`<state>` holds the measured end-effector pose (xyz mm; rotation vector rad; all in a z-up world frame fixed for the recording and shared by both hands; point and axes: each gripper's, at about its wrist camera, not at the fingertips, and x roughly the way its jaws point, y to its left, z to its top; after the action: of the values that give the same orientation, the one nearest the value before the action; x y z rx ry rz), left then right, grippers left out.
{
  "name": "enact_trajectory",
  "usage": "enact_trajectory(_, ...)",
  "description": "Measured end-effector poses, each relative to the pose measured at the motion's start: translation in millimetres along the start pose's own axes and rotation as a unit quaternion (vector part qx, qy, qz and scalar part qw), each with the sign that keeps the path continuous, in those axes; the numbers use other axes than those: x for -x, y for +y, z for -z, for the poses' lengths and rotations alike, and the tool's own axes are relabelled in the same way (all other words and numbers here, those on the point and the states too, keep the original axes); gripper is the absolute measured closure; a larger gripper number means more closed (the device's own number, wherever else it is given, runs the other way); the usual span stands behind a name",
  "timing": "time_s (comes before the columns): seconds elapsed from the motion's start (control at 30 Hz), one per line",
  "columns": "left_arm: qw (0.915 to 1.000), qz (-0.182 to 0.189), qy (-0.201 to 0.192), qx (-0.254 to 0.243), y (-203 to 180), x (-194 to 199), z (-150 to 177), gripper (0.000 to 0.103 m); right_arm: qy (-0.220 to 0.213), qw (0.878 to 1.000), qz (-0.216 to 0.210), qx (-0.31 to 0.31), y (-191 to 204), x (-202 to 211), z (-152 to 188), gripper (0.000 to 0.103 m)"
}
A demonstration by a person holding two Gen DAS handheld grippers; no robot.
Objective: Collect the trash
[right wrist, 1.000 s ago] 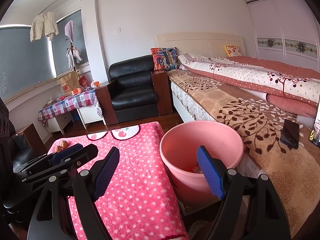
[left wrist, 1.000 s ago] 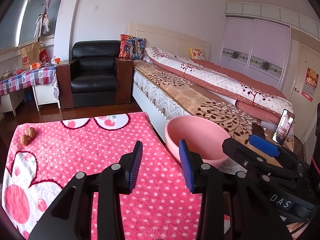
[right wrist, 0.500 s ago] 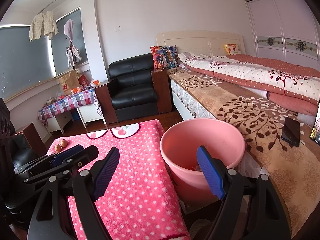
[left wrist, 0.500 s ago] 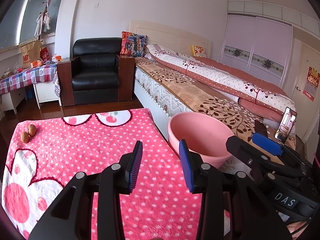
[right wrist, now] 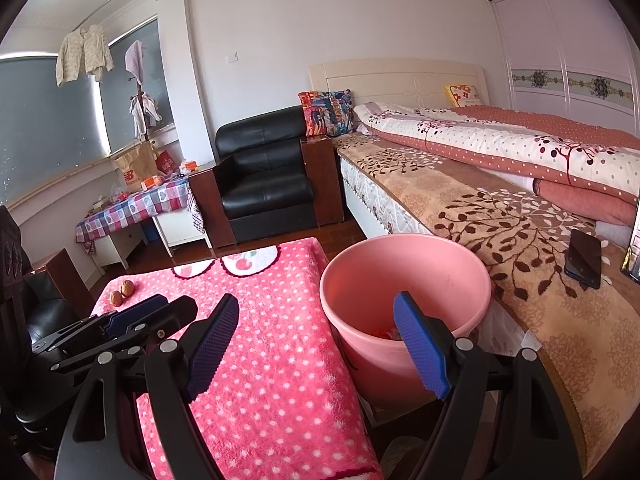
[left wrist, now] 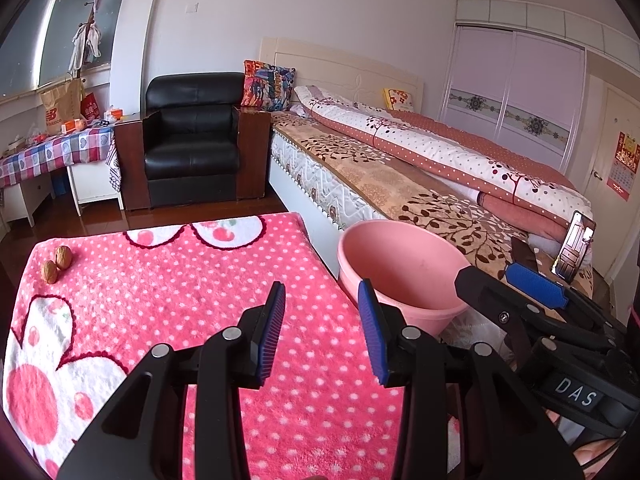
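The left gripper [left wrist: 321, 312] hovers over the pink polka-dot fleece cloth [left wrist: 168, 304] with its blue-padded jaws apart and nothing between them. The right gripper [right wrist: 316, 340] hangs with jaws wide apart and empty — one finger over the round pink plastic bucket [right wrist: 472, 308]. Two brown walnuts [left wrist: 56, 263] lie touching at the cloth's far left corner, well apart from both grippers. Reddish scraps [right wrist: 382, 333] lie in the bucket — just beside the bed [right wrist: 520, 216].

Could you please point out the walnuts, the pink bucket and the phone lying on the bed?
walnuts [left wrist: 63, 257]: left wrist view, on the farther nut's shell.
pink bucket [right wrist: 452, 256]: right wrist view, on its far inner wall.
phone [right wrist: 584, 258]: right wrist view, on its dark face.
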<state>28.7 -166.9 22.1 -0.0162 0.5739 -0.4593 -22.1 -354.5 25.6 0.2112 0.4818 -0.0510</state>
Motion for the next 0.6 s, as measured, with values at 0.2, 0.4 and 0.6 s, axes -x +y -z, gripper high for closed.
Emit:
enact_trajectory(0.2, 1.0, -0.001, 0.0, 0.001, 1.3, 0.3, 0.4, 0.065, 0.001, 1.0, -0.001, 0.0, 1.4, -0.2, 0.6, 0.024)
enact_trajectory(0.4, 1.0, -0.001, 0.001, 0.003, 1.5, 0.3, 0.8, 0.065, 0.003, 1.0, -0.001, 0.001, 2.3, -1.2, 1.5, 0.024)
enact_trajectory(0.6, 1.0, -0.002, 0.003, 0.001, 2.7, -0.2, 2.0, 0.065, 0.005, 1.0, -0.001, 0.001, 3.8, -3.2, 2.2, 0.024)
